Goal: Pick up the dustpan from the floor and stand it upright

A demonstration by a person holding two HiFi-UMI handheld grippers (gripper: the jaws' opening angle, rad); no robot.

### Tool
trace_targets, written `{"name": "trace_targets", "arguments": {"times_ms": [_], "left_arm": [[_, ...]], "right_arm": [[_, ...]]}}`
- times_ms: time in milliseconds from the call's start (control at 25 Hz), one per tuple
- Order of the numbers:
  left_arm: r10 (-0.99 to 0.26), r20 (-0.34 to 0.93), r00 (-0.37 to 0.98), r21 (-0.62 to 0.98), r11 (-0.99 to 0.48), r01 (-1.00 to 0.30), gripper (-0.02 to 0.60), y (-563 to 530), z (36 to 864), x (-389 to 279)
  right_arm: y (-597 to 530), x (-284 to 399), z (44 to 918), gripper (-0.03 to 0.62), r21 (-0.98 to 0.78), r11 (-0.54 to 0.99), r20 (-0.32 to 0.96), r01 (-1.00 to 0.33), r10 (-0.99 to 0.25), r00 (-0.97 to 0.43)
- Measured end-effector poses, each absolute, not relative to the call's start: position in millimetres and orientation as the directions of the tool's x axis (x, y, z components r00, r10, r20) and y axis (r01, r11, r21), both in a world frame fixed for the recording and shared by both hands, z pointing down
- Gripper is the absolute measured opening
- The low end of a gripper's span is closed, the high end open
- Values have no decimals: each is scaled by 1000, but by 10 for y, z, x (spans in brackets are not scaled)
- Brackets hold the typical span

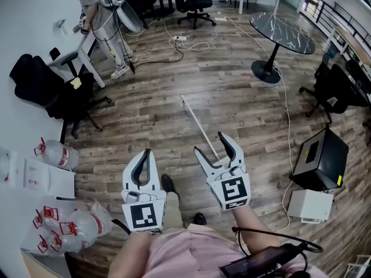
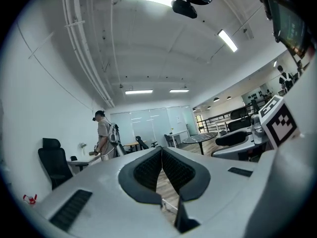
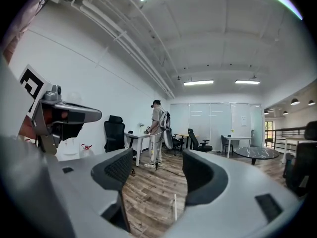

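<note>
Head view: the left gripper (image 1: 145, 155) is held low over the wood floor (image 1: 243, 103), its two jaws pressed together at the tips with nothing between them. The right gripper (image 1: 210, 143) sits just beside it with its jaws spread and empty. A thin white rod (image 1: 197, 120) lies flat on the floor ahead. Its near end passes behind the right gripper, and it cannot be told whether this is the dustpan's handle; no pan can be made out. A person (image 1: 104, 10) stands far off at the upper left, near a black chair (image 1: 58, 88). A round black table (image 1: 282, 32) stands at the upper right, and a black box (image 1: 320, 158) sits on the floor at the right. Left gripper view: the left gripper (image 2: 162, 155) shows its ribbed pads meeting at the tips, gripping nothing. Right gripper view: the right gripper (image 3: 158, 170) shows its jaws well apart, and the white rod (image 3: 175, 208) lies on the floor in the gap between them, untouched.
</note>
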State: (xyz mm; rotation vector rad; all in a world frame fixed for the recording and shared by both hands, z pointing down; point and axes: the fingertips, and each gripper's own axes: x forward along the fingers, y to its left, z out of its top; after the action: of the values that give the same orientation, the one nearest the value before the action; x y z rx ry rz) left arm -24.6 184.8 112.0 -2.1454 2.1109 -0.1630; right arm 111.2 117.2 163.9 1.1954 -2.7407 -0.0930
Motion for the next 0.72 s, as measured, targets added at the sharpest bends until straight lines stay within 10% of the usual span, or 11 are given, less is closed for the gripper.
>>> {"name": "trace_targets", "arguments": {"times_ms": [720], "left_arm": [[-999,16,52,-89,-53,-995,14,-411,1598,-1972]], "right_arm": [[-1015,-390,2057,302,156,628,200,-762,-776,-599]]}}
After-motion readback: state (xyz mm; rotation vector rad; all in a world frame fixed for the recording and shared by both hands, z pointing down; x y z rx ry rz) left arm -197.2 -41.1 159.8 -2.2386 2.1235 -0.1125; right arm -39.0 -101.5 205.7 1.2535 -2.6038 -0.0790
